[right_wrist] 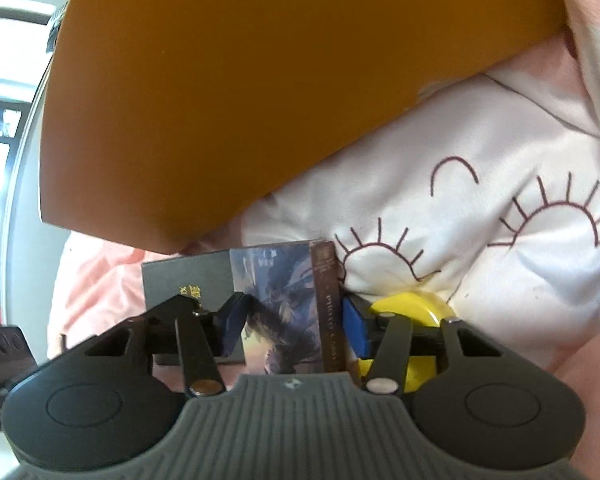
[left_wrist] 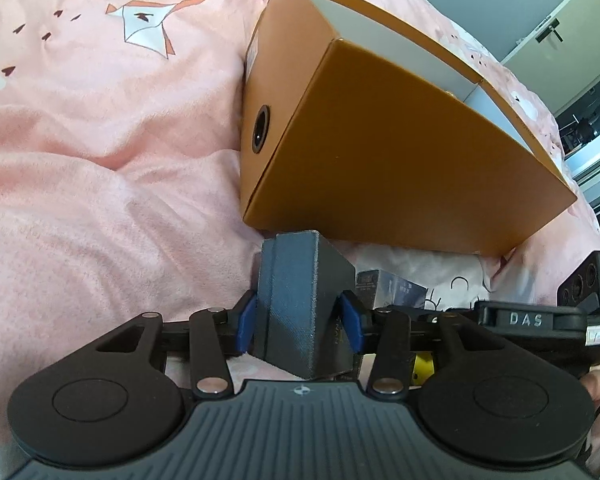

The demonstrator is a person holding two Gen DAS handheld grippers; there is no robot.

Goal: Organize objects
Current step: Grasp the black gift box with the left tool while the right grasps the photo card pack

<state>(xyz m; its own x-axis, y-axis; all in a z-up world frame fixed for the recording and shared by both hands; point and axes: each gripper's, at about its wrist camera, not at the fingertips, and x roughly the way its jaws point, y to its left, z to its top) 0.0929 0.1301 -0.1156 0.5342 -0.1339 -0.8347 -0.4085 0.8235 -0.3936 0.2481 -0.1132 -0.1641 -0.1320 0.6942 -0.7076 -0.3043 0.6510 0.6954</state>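
The left tongs (left_wrist: 300, 322) are clamped on a small dark grey-blue box (left_wrist: 296, 308), their blue pads (left_wrist: 247, 320) pressed against its two sides, and the box stands upright between them with one corner turned toward the camera. Straight ahead of these tongs, just past the held box, sits a large orange box (left_wrist: 400, 152) on a pink bedspread (left_wrist: 100, 140); its top is open, a pale inner wall shows, and a round black-rimmed hole marks its narrow end. Just to the right of the left tongs lies a second small box with a printed picture (left_wrist: 392, 288) — and beyond it part of the right device shows. The right tongs (right_wrist: 290, 324) are closed on that picture-printed box (right_wrist: 284, 304), one blue pad on each side of it. Directly left of them, touching the printed box, stands the dark box (right_wrist: 180, 276) with gold lettering. Just right of the right tongs a yellow object (right_wrist: 410, 308) peeks out, partly hidden. Ahead and above, the orange box (right_wrist: 240, 100) fills much of the view, resting on white fabric printed with eyelash-like arcs (right_wrist: 480, 208).
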